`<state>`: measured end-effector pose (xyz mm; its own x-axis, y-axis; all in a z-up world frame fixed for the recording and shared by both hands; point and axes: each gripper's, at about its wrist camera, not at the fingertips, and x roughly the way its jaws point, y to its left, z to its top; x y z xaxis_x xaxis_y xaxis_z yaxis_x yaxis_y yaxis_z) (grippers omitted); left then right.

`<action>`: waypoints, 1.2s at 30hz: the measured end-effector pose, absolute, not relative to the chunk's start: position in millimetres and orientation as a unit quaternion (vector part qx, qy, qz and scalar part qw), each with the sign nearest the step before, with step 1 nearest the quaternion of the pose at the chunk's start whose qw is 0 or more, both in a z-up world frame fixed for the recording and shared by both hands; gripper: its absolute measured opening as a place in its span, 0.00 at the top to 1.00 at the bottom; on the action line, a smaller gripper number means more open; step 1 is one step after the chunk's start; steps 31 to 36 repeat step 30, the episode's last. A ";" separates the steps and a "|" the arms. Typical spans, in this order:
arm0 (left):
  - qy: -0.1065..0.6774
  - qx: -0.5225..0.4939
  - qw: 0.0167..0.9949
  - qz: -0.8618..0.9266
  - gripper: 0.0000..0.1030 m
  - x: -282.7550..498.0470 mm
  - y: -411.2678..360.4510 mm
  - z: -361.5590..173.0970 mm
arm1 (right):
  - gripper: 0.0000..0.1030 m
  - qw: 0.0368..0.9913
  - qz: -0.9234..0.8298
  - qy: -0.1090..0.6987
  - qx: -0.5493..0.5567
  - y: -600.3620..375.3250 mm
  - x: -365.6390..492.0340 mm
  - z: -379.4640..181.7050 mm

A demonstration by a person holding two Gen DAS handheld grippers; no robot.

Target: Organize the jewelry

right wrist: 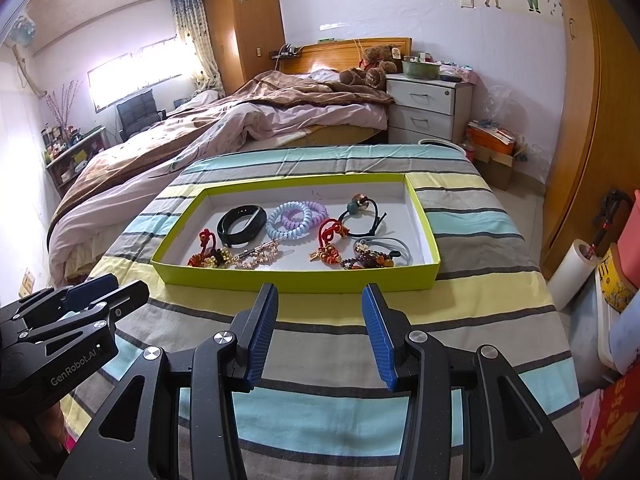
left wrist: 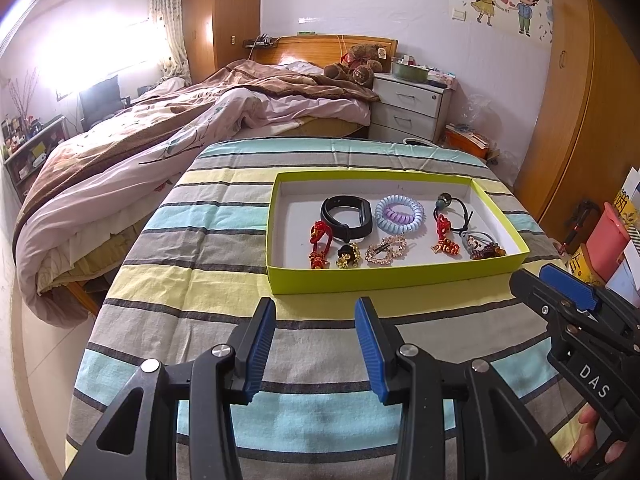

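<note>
My left gripper [left wrist: 316, 344] hangs over the striped cloth [left wrist: 168, 280] with its blue pads well apart and nothing between them. My right gripper [right wrist: 320, 332] is the same: jaws spread, empty, pointing down toward the near wall of the green tray [right wrist: 296, 280]. Neither touches the tray or anything in it; both stop just short of its front edge.

I judge the sorting to be at or near its end. Every piece of jewelry I can see already lies inside the tray, and none is loose on the cloth-covered counter around it. What may be left is little: perhaps straightening a few pieces, since the front row is crowded.

The tray is shallow, lime green outside and white inside, and sits flat on the counter. At the back lie a black wristband [left wrist: 346, 216], a coil of pale blue and lilac spiral hair ties [left wrist: 394, 214], and a black elastic with beads [left wrist: 452, 204]. In front are a red knotted cord charm [left wrist: 320, 244], a small gold-and-black piece [left wrist: 348, 256], a sparkly heart-shaped hair clip [left wrist: 386, 250], a second red knot charm [left wrist: 444, 240], and a grey hair tie beside dark beads [left wrist: 484, 246] in the right corner. The front pieces touch or nearly touch their neighbours.
</note>
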<state>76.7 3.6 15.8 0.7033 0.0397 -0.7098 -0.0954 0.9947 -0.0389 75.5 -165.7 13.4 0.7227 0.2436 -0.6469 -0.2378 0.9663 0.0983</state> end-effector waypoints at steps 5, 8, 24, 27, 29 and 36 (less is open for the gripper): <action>0.384 -0.036 0.922 0.037 0.60 77.2 3.2 15.8 | 0.57 0.928 0.129 0.349 0.004 -165.8 75.6 13.5; 0.384 -0.036 0.922 0.037 0.60 77.1 3.6 16.1 | 0.57 0.928 0.129 0.349 0.004 -165.3 74.7 13.5; 0.388 -0.042 0.920 0.035 0.60 77.7 2.7 15.0 | 0.57 0.928 0.129 0.349 0.005 -166.6 76.0 14.0; 0.385 -0.042 0.921 0.038 0.60 77.1 2.8 14.7 | 0.57 0.928 0.129 0.350 0.005 -166.5 76.0 13.9; 0.386 -0.045 0.920 0.038 0.60 77.1 4.0 13.9 | 0.57 0.928 0.129 0.350 0.006 -166.0 75.3 14.0; 0.387 -0.046 0.920 0.039 0.60 77.2 4.7 13.4 | 0.57 0.928 0.129 0.350 0.006 -166.6 75.9 13.8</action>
